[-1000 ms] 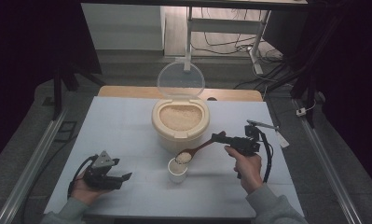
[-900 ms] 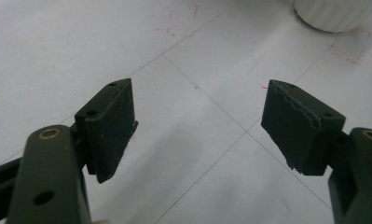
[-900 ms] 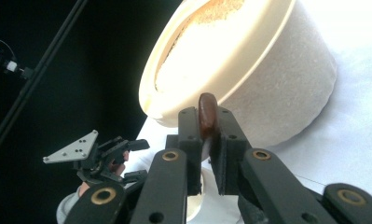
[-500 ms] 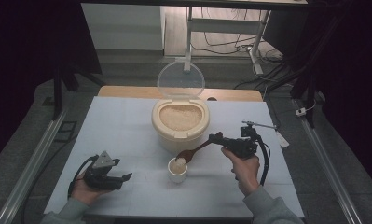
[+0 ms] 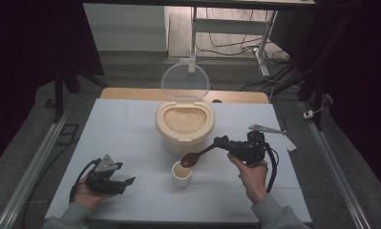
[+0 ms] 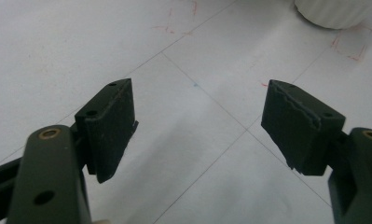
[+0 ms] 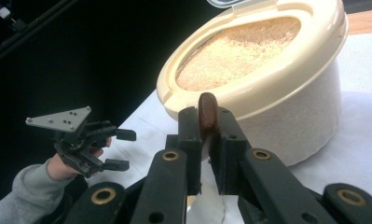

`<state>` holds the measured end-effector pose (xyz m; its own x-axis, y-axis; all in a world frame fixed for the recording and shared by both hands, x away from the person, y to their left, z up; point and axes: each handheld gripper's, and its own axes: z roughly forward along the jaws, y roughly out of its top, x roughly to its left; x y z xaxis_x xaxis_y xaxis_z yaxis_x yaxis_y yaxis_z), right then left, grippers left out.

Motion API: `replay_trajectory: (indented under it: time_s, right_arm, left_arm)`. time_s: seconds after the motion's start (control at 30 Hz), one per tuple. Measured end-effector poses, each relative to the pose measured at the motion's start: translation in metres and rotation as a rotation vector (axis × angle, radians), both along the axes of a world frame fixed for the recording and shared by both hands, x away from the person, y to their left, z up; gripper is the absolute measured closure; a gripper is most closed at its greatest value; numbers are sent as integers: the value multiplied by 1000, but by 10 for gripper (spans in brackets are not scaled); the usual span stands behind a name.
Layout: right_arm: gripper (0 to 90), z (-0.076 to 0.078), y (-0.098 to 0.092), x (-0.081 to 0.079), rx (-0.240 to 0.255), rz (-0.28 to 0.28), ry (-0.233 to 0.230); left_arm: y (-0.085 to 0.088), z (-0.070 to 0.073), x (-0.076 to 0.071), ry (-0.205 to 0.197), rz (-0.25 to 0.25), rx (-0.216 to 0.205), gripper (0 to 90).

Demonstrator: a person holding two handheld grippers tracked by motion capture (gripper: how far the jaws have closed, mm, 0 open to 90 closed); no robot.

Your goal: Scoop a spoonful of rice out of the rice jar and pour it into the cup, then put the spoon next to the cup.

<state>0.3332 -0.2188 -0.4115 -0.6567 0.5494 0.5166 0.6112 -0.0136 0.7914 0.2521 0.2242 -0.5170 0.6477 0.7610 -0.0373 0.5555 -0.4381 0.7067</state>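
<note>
Right gripper [image 5: 222, 143] clamped on spoon [image 5: 197, 155] handle, bowl tipped over cup [image 5: 181, 173] just in front of rice container [image 5: 184, 125]. Left gripper [image 5: 123, 182] jaws apart, empty, resting on table [image 5: 121, 129]. Tilt too fast, you spill rice past rim. Loose grip lets handle twist.

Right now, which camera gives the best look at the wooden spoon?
The high view: the whole wooden spoon shows, its bowl over the small white cup, its handle clamped in the right gripper. The right gripper view shows just the handle end between the jaws.
</note>
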Motion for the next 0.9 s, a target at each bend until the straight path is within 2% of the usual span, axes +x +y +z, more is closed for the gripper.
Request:
replay_trajectory:
  time_s: [0.23, 0.43, 0.63, 0.9]
  right_arm:
    - [830, 2, -18, 1, 33, -9, 5]
    - [830, 9, -39, 0, 34, -20, 10]
    - [830, 8, -56, 0, 5, -31, 31]
    - [830, -1, -52, 0, -71, 59, 91]
  left_arm:
    - [0, 0, 1, 3, -3, 8, 251]
    - [-1, 0, 0, -2, 3, 0, 251]
    - [-1, 0, 1, 2, -1, 8, 251]
    - [-1, 0, 1, 4, -2, 10, 251]
